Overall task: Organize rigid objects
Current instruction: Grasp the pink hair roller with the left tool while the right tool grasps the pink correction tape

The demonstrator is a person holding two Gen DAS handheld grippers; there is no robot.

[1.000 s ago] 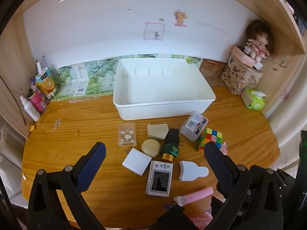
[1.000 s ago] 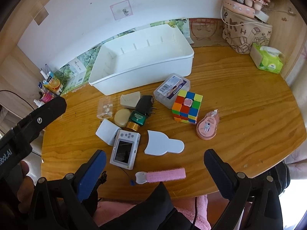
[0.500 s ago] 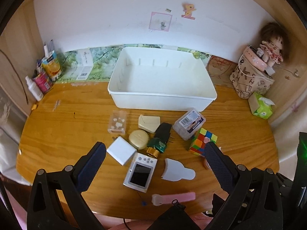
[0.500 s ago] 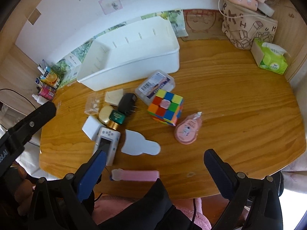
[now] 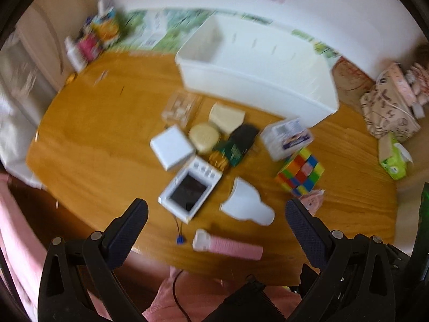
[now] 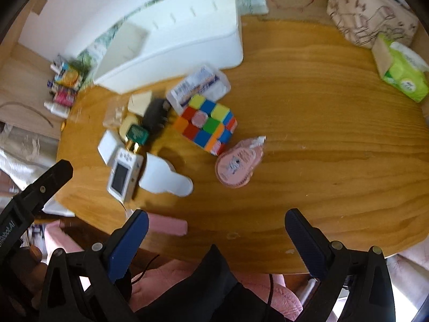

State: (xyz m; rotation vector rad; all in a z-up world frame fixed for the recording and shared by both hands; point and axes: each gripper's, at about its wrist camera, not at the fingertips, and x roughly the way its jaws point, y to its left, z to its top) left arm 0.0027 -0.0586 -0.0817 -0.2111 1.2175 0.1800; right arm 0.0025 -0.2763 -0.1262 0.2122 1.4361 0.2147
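An empty white bin [image 5: 257, 61] [image 6: 171, 32] stands at the back of the wooden table [image 5: 93, 139]. In front of it lie a colour cube [image 5: 300, 171] [image 6: 206, 126], a white toy camera [image 5: 190, 187] [image 6: 123, 174], a white bottle-shaped piece [image 5: 246, 204] [image 6: 163, 179], a pink tape dispenser [image 6: 238, 163], a pink bar [image 5: 228, 245] [image 6: 166, 225], a clear labelled box [image 5: 287, 136] [image 6: 198, 88], a green bottle [image 5: 228, 153] and a white square box [image 5: 171, 146]. My left gripper [image 5: 214, 220] and right gripper [image 6: 214, 228] are open, empty, above the front edge.
A green tissue pack [image 5: 394, 158] [image 6: 402, 72] and a patterned bag [image 5: 388, 107] sit at the right. Small bottles and cartons [image 5: 91, 40] stand at the back left. The left gripper's arm [image 6: 34, 187] shows in the right wrist view. Pink cloth lies below the table edge.
Both grippers have pulled back and swung, so the table edge now shows below them. Both views are motion-blurred. The objects have not moved.
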